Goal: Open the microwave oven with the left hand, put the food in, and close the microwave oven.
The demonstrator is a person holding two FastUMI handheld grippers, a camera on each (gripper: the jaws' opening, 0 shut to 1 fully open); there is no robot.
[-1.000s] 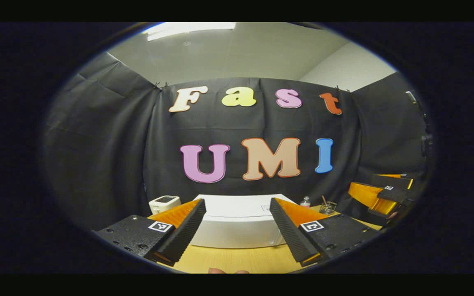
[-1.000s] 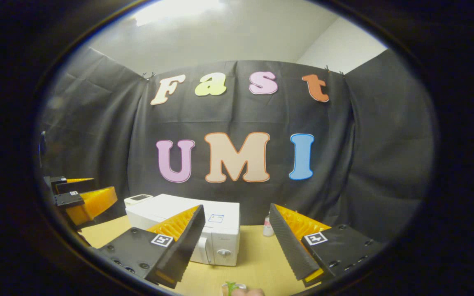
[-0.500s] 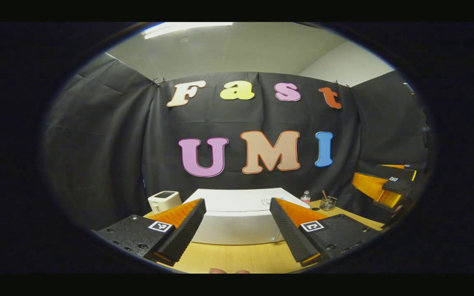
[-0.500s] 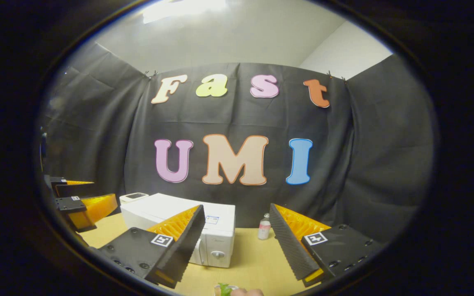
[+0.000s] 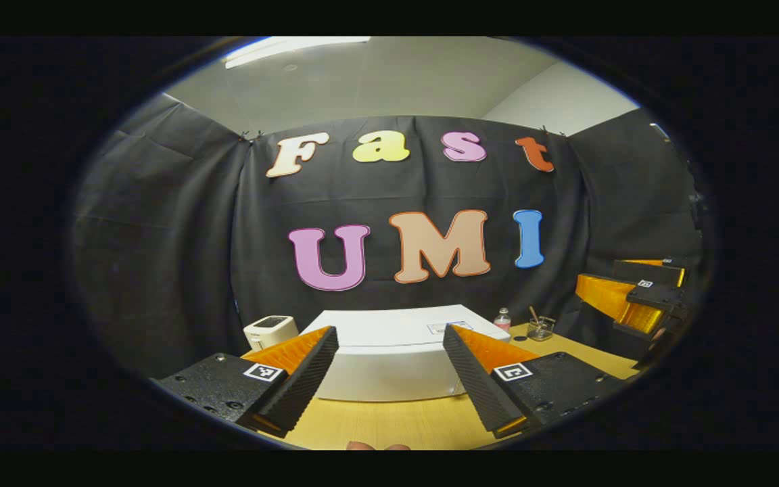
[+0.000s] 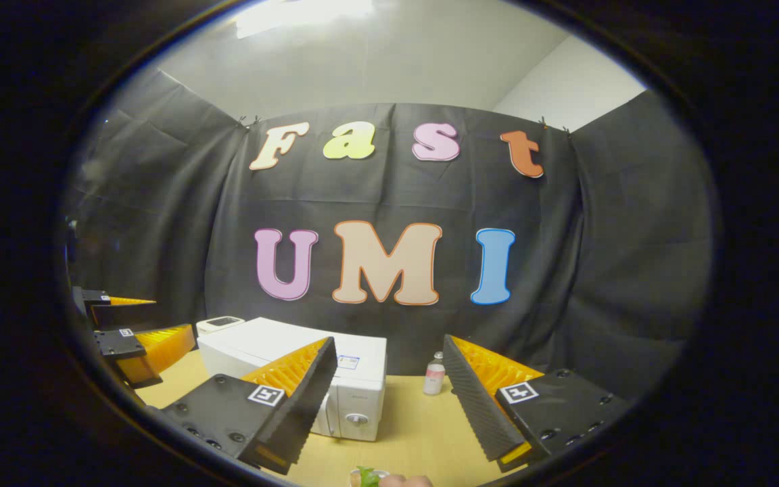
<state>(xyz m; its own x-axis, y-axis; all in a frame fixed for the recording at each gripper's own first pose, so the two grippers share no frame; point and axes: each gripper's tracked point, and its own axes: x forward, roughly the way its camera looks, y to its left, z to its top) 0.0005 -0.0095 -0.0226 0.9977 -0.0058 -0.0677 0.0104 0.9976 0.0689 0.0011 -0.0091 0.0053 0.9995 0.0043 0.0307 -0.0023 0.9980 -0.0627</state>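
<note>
While both tools sit wide open and empty, nothing is started yet. Left hand-held gripper (image 5: 389, 379): fingers spread, nothing between them, aimed square at the microwave oven (image 5: 396, 362), which stands straight ahead on the table (image 5: 376, 426), near but not touching. Door is shut as far as I can tell; from the right gripper view the front face with a vertical handle and a round knob shows just past the right hand-held gripper (image 6: 386, 406)'s own left finger, so handle side = right edge of the oven front. Right hand-held gripper also open, holding nothing. Food (image 6: 366, 475): something green at the very bottom of the right gripper view, below and just short of its fingers; too cropped to say what it is. Small white device (image 5: 270, 331) ahead-left of the left hand-held gripper, small bottle (image 6: 434, 374) and a glass jar (image 5: 539, 329) ahead-right, all apart from the oven. Step in hand, my read: left goes for the handle. Come in low and level, straddle the handle with both fingers, close fully, then pull along the door's arc, not straight back, or the oven may slide on the table. Keep right parked clear of the door swing.
</note>
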